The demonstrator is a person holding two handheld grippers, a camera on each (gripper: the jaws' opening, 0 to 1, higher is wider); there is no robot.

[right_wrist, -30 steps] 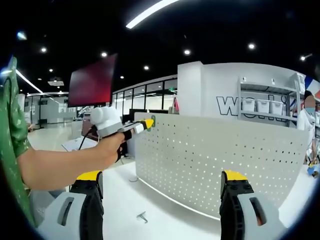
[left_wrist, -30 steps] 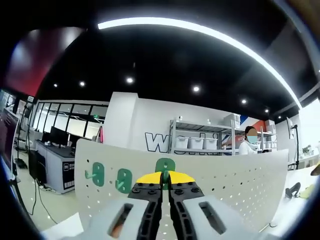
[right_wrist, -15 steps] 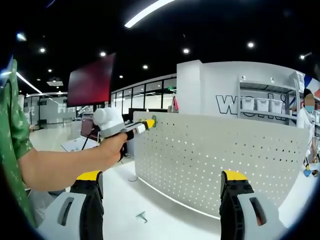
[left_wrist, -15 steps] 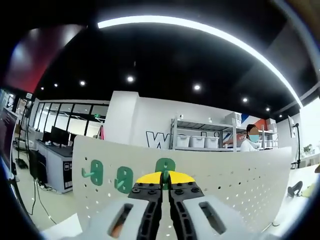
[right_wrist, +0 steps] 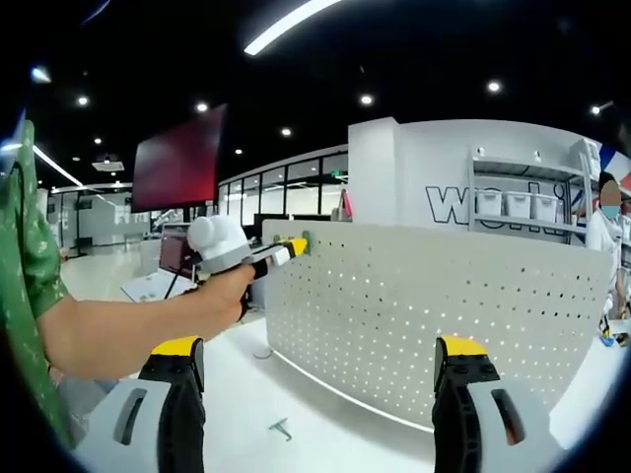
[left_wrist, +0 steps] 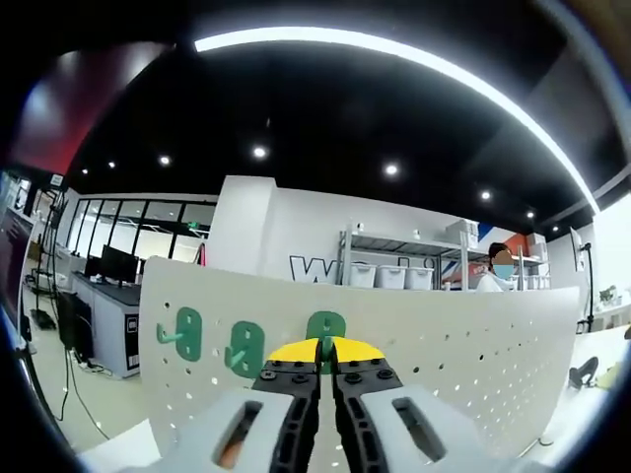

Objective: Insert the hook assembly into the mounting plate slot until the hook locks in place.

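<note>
The white perforated mounting plate (left_wrist: 473,345) stands upright on the table, and two green hooks (left_wrist: 187,333) (left_wrist: 243,347) hang on it at the left. My left gripper (left_wrist: 325,347) is shut on a third green hook (left_wrist: 325,324), which it presses against the plate near the top edge. In the right gripper view the mounting plate (right_wrist: 424,315) spans the middle, and a hand holds the left gripper (right_wrist: 293,245) at the plate's upper left corner. My right gripper (right_wrist: 320,360) stands open in front of the plate, jaws wide apart with nothing between them.
A small grey part (right_wrist: 281,429) lies on the white table (right_wrist: 246,394) in front of the plate. A person's arm (right_wrist: 128,320) and green sleeve (right_wrist: 25,256) reach in from the left. Shelves with bins (right_wrist: 518,207) and a person (right_wrist: 603,232) are far behind.
The left gripper with the held hook has edged a little closer to the plate, which now rises slightly higher in its view. The right gripper has stayed put.
</note>
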